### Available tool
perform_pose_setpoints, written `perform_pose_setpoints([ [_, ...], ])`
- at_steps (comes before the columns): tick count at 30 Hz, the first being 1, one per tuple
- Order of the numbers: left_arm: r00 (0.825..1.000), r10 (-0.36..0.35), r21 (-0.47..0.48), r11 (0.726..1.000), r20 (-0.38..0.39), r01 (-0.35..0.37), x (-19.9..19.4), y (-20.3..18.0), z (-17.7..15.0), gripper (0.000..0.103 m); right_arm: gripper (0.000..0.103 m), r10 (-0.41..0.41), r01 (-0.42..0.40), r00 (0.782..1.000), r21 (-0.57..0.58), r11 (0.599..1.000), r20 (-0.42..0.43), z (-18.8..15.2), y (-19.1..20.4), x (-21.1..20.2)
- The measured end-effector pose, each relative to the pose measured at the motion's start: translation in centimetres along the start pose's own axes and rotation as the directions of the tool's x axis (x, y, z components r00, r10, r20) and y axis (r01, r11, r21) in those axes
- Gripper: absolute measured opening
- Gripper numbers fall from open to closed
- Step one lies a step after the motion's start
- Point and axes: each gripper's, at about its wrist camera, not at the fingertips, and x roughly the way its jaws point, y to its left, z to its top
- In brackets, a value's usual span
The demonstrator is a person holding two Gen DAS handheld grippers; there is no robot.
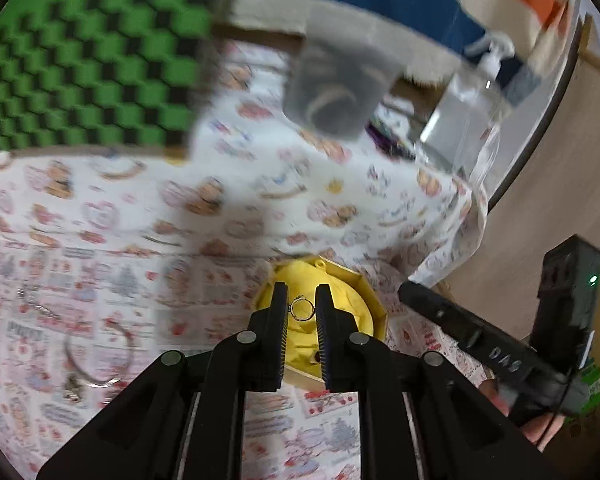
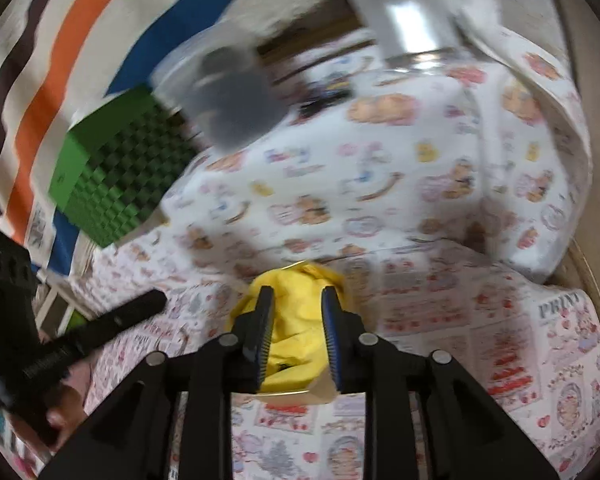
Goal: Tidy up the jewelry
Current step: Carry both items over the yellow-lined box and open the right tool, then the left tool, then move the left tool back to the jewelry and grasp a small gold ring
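My left claw (image 1: 302,304) pinches a tiny gold ring (image 1: 302,309) over the yellow box.

My right claw (image 2: 296,304) hangs a little apart with nothing between its fingers, right above the same yellow-lined eight-sided box (image 1: 364,304). The box sits on a white cloth with red and orange pictures (image 1: 220,216). A silver bangle (image 1: 96,356) lies on the cloth, off to the left.

Green checkered box (image 1: 88,68), clear bottle (image 1: 466,120), printed tablecloth (image 1: 236,208).
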Motion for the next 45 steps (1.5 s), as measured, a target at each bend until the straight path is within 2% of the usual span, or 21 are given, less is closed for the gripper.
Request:
perform_pose_setpoints([
  [6,0.999,0.005,-0.016,1.0,-0.047,-0.005,3.4,-0.4,-0.2,0.014,0.023,-0.035,0.036,0.999,0.08,0.996,-0.014,0.2,-2.7,0.7],
  [7,0.999,0.013,-0.016,1.0,-0.044,-0.013,3.6,-0.3,-0.2,0.016,0.023,-0.037,0.038,0.999,0.087,0.995,-0.019,0.2,-2.9,0.8],
  [9,0.999,0.025,-0.004,1.0,-0.039,-0.025,3.5,0.0,-0.5,0.029,0.025,-0.03,0.032,0.999,0.089,0.996,-0.025,0.2,-2.9,1.0],
  [13,0.998,0.055,-0.009,0.998,-0.006,-0.055,2.1,0.8,-0.6,0.034,0.028,-0.034,0.034,0.999,0.053,0.998,-0.012,0.2,-1.8,0.6],
  [17,0.993,0.106,-0.009,0.994,0.049,-0.106,-1.2,1.9,-1.4,0.048,0.032,-0.031,0.031,0.999,0.013,0.999,0.008,0.1,-0.6,-0.1],
  [19,0.985,0.149,0.016,0.988,0.082,-0.151,-3.3,2.4,-2.2,0.052,0.035,-0.048,0.049,0.998,-0.029,0.998,0.033,0.0,0.5,-0.8],
  [22,0.961,0.241,0.023,0.969,0.132,-0.246,-6.3,3.8,-3.7,0.057,0.041,-0.052,0.057,0.997,-0.091,0.994,0.056,-0.4,2.5,-1.4],
  [24,0.939,0.304,0.024,0.95,0.159,-0.312,-8.3,5.3,-5.0,0.062,0.049,-0.053,0.06,0.997,-0.123,0.991,0.058,-0.9,3.7,-1.5],
  [26,0.918,0.347,-0.013,0.936,0.193,-0.352,-10.1,7.1,-6.2,0.07,0.056,-0.052,0.061,0.997,-0.164,0.985,0.058,-1.5,5.1,-1.6],
  [27,0.908,0.37,-0.037,0.928,0.194,-0.37,-10.6,8.1,-6.7,0.07,0.057,-0.045,0.055,0.997,-0.183,0.982,0.057,-1.8,5.7,-1.6],
  [30,0.916,0.369,-0.067,0.929,0.159,-0.363,-11.0,10.3,-7.5,0.07,0.064,-0.037,0.05,0.998,-0.237,0.97,0.057,-2.7,7.4,-1.5],
  [34,0.903,0.417,-0.082,0.908,0.097,-0.411,-9.8,12.0,-8.2,0.07,0.069,-0.034,0.042,0.999,-0.28,0.959,0.034,-4.0,8.9,-0.7],
  [37,0.913,0.407,-0.086,0.912,0.043,-0.402,-8.4,12.7,-9.1,0.07,0.072,-0.043,0.042,0.999,-0.297,0.954,0.001,-4.5,9.3,0.7],
  [38,0.909,0.416,-0.077,0.907,0.007,-0.415,-7.9,12.9,-9.3,0.069,0.072,-0.056,0.046,0.998,-0.303,0.952,-0.026,-4.7,9.3,1.6],
  [39,0.909,0.416,-0.071,0.906,-0.031,-0.418,-7.4,13.1,-9.5,0.064,0.072,-0.071,0.055,0.997,-0.299,0.953,-0.042,-4.8,9.2,2.2],
  [42,0.935,0.351,-0.088,0.931,-0.054,-0.355,-7.5,12.9,-10.1,0.058,0.072,-0.07,0.045,0.995,-0.287,0.957,-0.076,-5.2,8.9,2.8],
  [43,0.938,0.343,-0.076,0.935,-0.055,-0.347,-7.5,12.6,-10.2,0.056,0.072,-0.063,0.038,0.995,-0.285,0.958,-0.078,-5.2,8.9,2.8],
  [45,0.935,0.348,-0.053,0.935,-0.059,-0.351,-7.3,11.9,-10.5,0.043,0.072,-0.063,0.04,0.995,-0.284,0.958,-0.073,-5.2,9.0,2.7],
])
